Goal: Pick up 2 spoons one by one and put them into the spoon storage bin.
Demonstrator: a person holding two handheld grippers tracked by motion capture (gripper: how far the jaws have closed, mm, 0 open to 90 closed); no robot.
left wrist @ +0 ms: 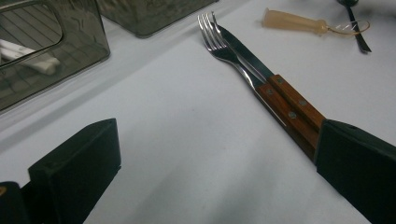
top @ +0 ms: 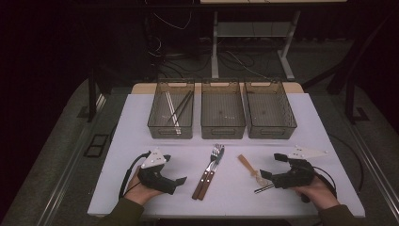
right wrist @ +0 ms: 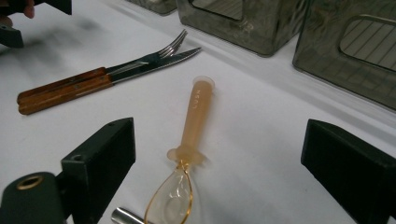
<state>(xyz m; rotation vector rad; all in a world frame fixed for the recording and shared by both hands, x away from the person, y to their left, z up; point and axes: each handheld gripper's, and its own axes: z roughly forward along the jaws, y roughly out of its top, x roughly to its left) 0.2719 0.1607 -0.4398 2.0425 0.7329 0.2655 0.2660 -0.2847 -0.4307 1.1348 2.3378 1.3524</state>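
A fork and a knife (top: 209, 172) with wooden handles lie side by side at the middle of the white table (top: 141, 122). To their right lies a spoon (top: 249, 167) with an amber handle and a clear bowl. My left gripper (top: 175, 169) rests left of the cutlery, open with nothing between its jaws. In the left gripper view the fork and knife (left wrist: 261, 79) run up from behind the right jaw. My right gripper (top: 272, 167) is open, and the spoon (right wrist: 194, 121) lies on the table between its jaws. No pad touches it.
Three smoky see-through bins stand in a row at the back. The left bin (top: 171, 113) holds chopsticks and a white utensil; the middle bin (top: 222, 113) and the right bin (top: 269, 110) look bare. A thin metal piece (top: 263, 188) lies by the spoon's bowl.
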